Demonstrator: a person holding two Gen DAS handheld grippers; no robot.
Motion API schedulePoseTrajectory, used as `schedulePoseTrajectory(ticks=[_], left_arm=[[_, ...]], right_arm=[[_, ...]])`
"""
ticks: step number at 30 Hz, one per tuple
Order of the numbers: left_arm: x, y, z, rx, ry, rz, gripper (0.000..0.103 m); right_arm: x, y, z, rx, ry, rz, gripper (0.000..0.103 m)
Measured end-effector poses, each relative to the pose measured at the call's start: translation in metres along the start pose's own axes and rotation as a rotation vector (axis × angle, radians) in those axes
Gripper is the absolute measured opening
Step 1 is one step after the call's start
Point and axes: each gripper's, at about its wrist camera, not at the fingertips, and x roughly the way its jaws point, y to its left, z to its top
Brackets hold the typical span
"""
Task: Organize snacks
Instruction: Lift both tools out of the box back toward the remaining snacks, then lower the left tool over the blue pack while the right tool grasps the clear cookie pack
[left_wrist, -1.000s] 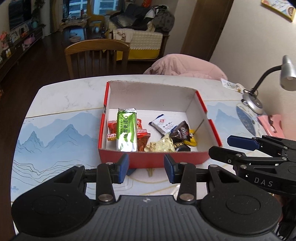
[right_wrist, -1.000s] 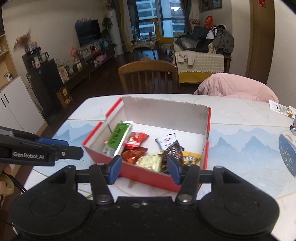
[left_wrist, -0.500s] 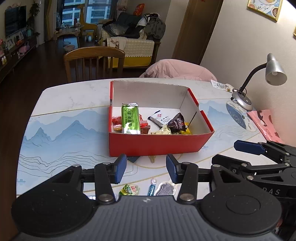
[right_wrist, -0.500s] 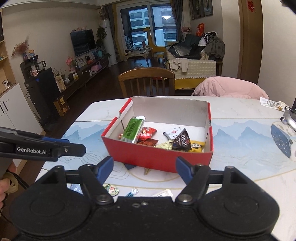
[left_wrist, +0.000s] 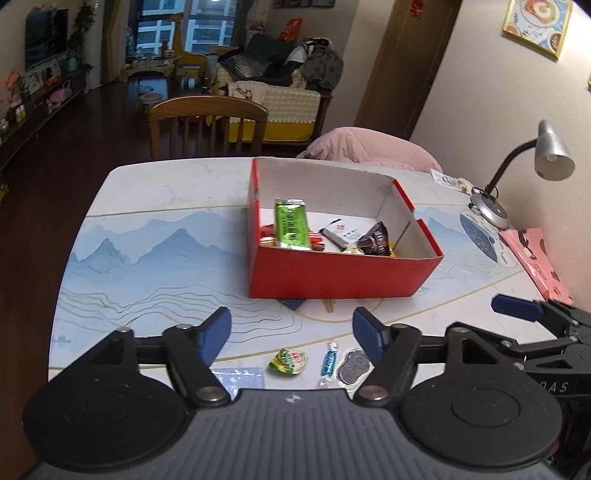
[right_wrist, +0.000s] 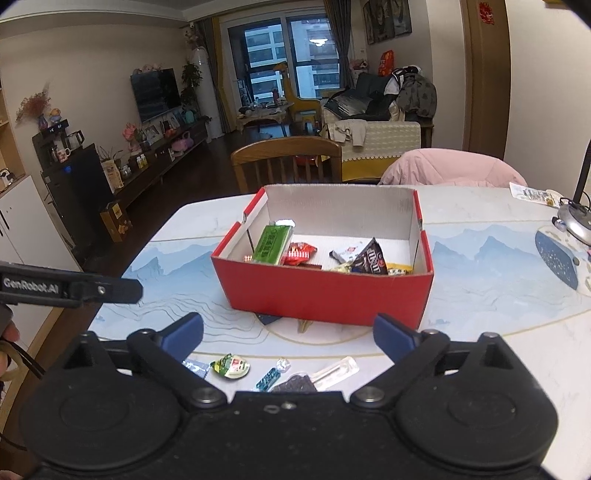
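Snacks lie in two groups on the marble-look table (left_wrist: 155, 192) with its blue mountain print. Inside the red cardboard box (left_wrist: 332, 273) sit a green bar wrapper (left_wrist: 291, 229), red-wrapped sweets (right_wrist: 301, 253), a white sachet (left_wrist: 340, 234), a dark brown chocolate packet (right_wrist: 371, 260) and a yellow packet (right_wrist: 399, 269). On the table, on the near side of the box and apart from it, lie a green-and-white round sweet (left_wrist: 289, 362), a blue twist-wrapped candy (left_wrist: 330, 363), a dark round biscuit in clear wrap (left_wrist: 352, 365) and a clear empty-looking wrapper (right_wrist: 336, 371). The left gripper (left_wrist: 291, 334) hangs over these loose sweets, its blue pads parting, nothing between them but table and sweets below. The right gripper (right_wrist: 288, 332) likewise is spreading wide and holds nothing. Each gripper shows at the edge of the other's view. A wooden chair (left_wrist: 207, 125) and a pink padded jacket (left_wrist: 369, 147) stand at the far edge; a grey desk lamp (left_wrist: 532, 166) and pink booklet (left_wrist: 535, 258) sit at the right side
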Motion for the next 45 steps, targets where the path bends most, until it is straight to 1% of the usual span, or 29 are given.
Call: schedulePoseTrajectory(ticks=[3,6,7,11,14,17,21,24,26,28,31,35,37,40,43,45], left_arm=[[0.002,0.010,-0.004,-0.020,0.015,0.006,0.075],[0.006,0.018,-0.009,-0.044,0.025,0.014,0.081],[0.008,0.021,-0.012,-0.055,0.031,0.019,0.082],[0.022,0.034,-0.024,-0.093,0.083,0.033,0.082],[0.031,0.041,-0.031,-0.099,0.114,0.049,0.082],[0.043,0.047,-0.037,-0.100,0.148,0.047,0.082],[0.066,0.048,-0.049,-0.069,0.217,0.053,0.082],[0.085,0.049,-0.059,-0.041,0.281,0.081,0.082],[0.096,0.056,-0.063,-0.065,0.324,0.078,0.082],[0.104,0.064,-0.063,-0.101,0.348,0.078,0.082],[0.113,0.070,-0.063,-0.119,0.359,0.101,0.082],[0.123,0.067,-0.060,-0.088,0.365,0.125,0.082],[0.128,0.068,-0.060,-0.090,0.374,0.140,0.082],[0.129,0.068,-0.060,-0.088,0.373,0.151,0.082],[0.128,0.068,-0.060,-0.087,0.372,0.156,0.082],[0.127,0.069,-0.060,-0.092,0.372,0.159,0.082]], right_arm=[[0.004,0.002,-0.004,0.010,0.004,-0.009,0.103],[0.009,0.002,-0.010,0.032,0.021,-0.006,0.103],[0.012,0.001,-0.013,0.035,0.033,-0.007,0.103],[0.024,0.002,-0.028,0.029,0.082,-0.022,0.103],[0.031,0.001,-0.036,0.029,0.116,-0.025,0.103],[0.038,-0.002,-0.041,0.030,0.139,-0.013,0.103],[0.046,-0.002,-0.048,0.010,0.176,-0.003,0.103],[0.054,-0.004,-0.051,0.002,0.206,0.003,0.102],[0.058,-0.005,-0.054,0.000,0.228,0.005,0.102],[0.062,-0.007,-0.057,-0.002,0.244,0.009,0.102],[0.070,-0.007,-0.059,-0.010,0.264,0.004,0.100],[0.087,-0.009,-0.060,-0.025,0.285,-0.010,0.099],[0.098,-0.012,-0.059,-0.023,0.300,-0.020,0.097],[0.115,-0.017,-0.056,0.012,0.319,-0.050,0.093],[0.131,-0.024,-0.052,0.093,0.343,-0.086,0.090],[0.141,-0.022,-0.051,0.111,0.353,-0.106,0.087]])
